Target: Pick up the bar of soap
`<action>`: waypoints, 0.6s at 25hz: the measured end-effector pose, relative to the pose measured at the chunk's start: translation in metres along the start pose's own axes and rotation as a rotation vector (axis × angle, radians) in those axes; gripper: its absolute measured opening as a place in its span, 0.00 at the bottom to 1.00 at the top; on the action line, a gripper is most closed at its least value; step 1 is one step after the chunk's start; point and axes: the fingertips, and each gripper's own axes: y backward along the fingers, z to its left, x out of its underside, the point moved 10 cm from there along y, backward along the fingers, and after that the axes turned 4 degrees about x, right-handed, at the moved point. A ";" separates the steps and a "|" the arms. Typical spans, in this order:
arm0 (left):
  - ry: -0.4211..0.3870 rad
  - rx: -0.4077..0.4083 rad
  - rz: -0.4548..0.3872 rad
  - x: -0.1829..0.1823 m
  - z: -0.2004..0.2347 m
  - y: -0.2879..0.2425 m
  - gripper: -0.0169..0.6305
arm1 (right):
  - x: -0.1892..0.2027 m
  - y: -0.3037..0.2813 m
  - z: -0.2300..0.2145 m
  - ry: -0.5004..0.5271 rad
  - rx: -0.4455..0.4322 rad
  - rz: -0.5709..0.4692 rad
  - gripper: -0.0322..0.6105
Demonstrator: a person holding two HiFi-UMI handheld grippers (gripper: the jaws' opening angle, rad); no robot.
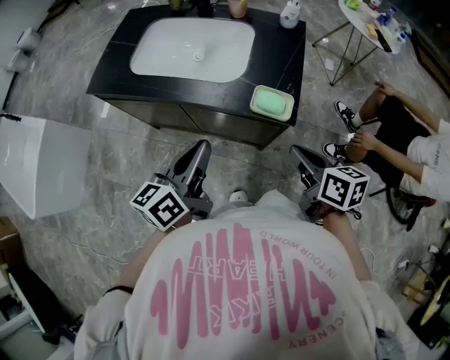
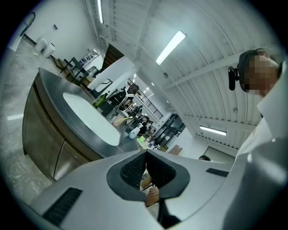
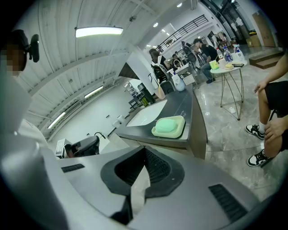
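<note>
Two grippers appear in the head view, both held low in front of the wearer's torso and aimed at a dark counter (image 1: pixel 119 63). The left gripper (image 1: pixel 202 145) and right gripper (image 1: pixel 295 150) sit side by side, apart from each other and short of the counter's front edge. The soap (image 1: pixel 272 103), a pale green bar, lies in a dish (image 1: pixel 254 104) on the counter's near right corner, ahead of both grippers and nearer the right one, touching neither. A white basin (image 1: pixel 176 49) lies ahead of the left gripper, and a bottle (image 1: pixel 290 13) stands at the far edge. A seated person (image 1: pixel 397 133) is to the right of the right gripper. In the left gripper view, the left gripper (image 2: pixel 145 155) has its jaws pressed together at the tips with nothing pinched. The counter (image 2: pixel 54 105) and basin (image 2: pixel 85 112) lie ahead and to its left, and the soap cannot be made out. In the right gripper view, the right gripper (image 3: pixel 144 155) has its jaws pressed together and empty. The soap (image 3: pixel 169 125) rests in its dish (image 3: pixel 181 127) ahead and slightly right of the tips, well apart from them, with the basin (image 3: pixel 144 116) beyond. A small table (image 3: pixel 231 72) and the seated person's legs (image 3: pixel 275 112) are to the right.
</note>
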 end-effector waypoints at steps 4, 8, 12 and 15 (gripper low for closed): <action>0.012 0.008 0.008 0.006 -0.001 -0.002 0.04 | 0.000 0.006 -0.007 -0.015 0.024 -0.002 0.07; 0.022 -0.003 -0.006 0.008 -0.005 -0.002 0.04 | -0.003 0.006 -0.009 -0.009 0.023 0.003 0.07; 0.007 -0.032 -0.032 0.008 -0.004 0.004 0.04 | -0.009 -0.001 -0.008 0.017 -0.006 0.020 0.07; 0.008 -0.065 -0.060 0.006 -0.005 0.000 0.04 | -0.022 -0.008 -0.014 0.035 -0.026 0.033 0.07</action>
